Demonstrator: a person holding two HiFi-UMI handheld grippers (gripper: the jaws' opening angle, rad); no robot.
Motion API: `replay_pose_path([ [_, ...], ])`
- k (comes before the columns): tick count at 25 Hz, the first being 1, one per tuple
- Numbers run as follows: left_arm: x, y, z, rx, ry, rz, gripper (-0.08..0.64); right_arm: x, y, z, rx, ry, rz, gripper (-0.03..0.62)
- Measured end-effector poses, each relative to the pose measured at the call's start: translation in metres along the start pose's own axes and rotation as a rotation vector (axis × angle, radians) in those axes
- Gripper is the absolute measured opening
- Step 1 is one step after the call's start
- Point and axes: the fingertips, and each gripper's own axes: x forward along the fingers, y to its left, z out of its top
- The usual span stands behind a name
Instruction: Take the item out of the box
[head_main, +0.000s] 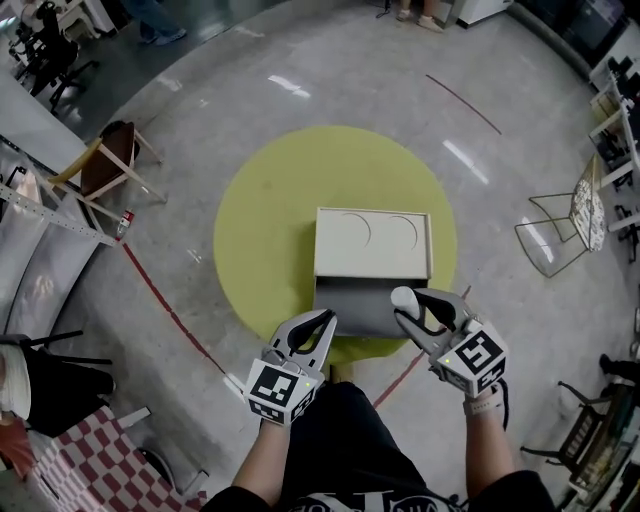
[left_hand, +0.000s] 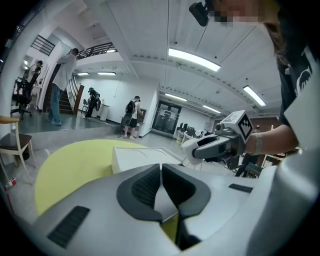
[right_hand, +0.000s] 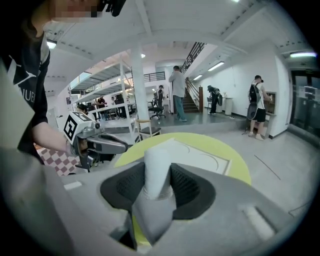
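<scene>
On a round yellow-green table (head_main: 262, 225) lies an open box: a grey tray (head_main: 355, 308) with its cream lid (head_main: 372, 243) folded back behind it. My right gripper (head_main: 408, 305) is shut on a white cylindrical item (head_main: 404, 297), held just above the tray's right front part. In the right gripper view the item (right_hand: 157, 167) stands upright between the dark pads (right_hand: 187, 187). My left gripper (head_main: 318, 328) hovers at the tray's left front corner. Its jaws are shut, and the left gripper (left_hand: 161, 172) shows nothing between its tips. The right gripper (left_hand: 202, 148) also shows there.
A wooden chair (head_main: 108, 165) stands on the floor at the left and a wire chair (head_main: 565, 220) at the right. A red line (head_main: 165, 305) crosses the floor. Checkered cloth (head_main: 85, 465) lies lower left. People stand far off in the hall.
</scene>
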Motion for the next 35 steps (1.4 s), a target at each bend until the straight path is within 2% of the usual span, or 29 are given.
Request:
replay_pose_path([
  [7,0.003,-0.004,0.029,0.024,-0.040,-0.016,0.020,-0.018,-0.002,0.021,0.030,-0.130,-0.075,0.153],
  [11,-0.001,-0.004,0.042,0.048,-0.051,-0.021,0.020,-0.023,0.003,0.029,0.012,-0.173,-0.079,0.153],
  [20,-0.010,0.004,0.075,0.073,-0.101,-0.005,0.017,-0.041,0.000,0.057,0.013,-0.277,-0.163,0.153],
  [35,-0.018,0.000,0.123,0.113,-0.179,0.010,0.017,-0.071,0.001,0.097,0.004,-0.377,-0.238,0.153],
])
